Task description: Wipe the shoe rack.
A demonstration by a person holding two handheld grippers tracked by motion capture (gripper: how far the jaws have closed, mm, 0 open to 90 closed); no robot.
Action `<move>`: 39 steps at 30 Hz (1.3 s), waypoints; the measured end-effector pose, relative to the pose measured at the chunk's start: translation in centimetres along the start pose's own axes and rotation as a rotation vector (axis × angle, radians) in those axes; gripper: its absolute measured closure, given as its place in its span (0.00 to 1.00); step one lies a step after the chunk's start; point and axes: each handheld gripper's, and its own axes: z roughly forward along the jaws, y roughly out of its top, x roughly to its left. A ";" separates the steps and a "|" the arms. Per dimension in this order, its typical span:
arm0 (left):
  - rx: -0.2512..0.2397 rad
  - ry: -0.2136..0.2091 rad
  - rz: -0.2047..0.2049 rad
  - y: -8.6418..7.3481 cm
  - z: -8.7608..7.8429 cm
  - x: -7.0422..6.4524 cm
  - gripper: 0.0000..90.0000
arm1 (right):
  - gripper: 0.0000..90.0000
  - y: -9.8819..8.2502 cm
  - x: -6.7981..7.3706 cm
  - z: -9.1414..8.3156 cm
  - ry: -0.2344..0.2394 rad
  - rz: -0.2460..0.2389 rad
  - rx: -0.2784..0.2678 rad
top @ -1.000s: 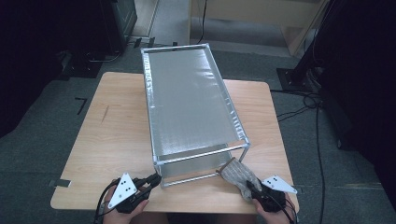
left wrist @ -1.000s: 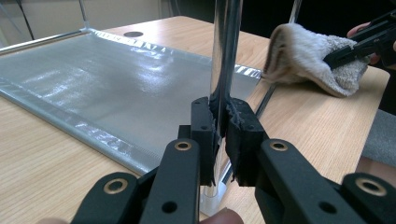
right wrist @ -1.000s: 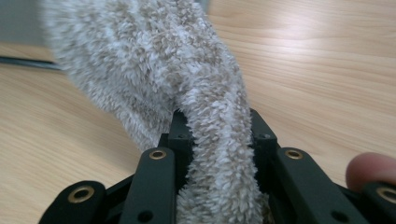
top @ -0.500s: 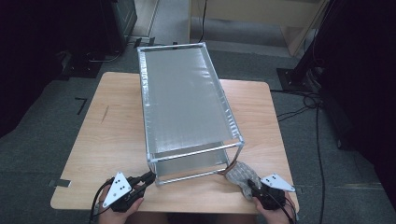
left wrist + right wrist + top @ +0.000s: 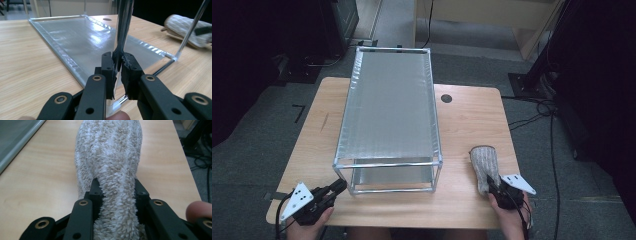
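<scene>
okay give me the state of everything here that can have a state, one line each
left gripper: shut on the near corner post of the rack.
right gripper: shut on the fuzzy sock.
rack: standing upright on the table, silver shelf on top, held at its near left corner post.
fuzzy sock: lying on the table right of the rack, apart from it, near end pinched.
table: wooden, carrying the rack and sock.

A fuzzy beige-and-white sock [image 5: 484, 167] lies flat on the table, right of the silver wire-frame rack [image 5: 388, 116].
</scene>
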 end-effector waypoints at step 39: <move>-0.051 0.121 -0.181 -0.9 -5.3 6.9 0.15 | 0.04 -2.4 -5.0 0.0 0.102 0.057 -0.130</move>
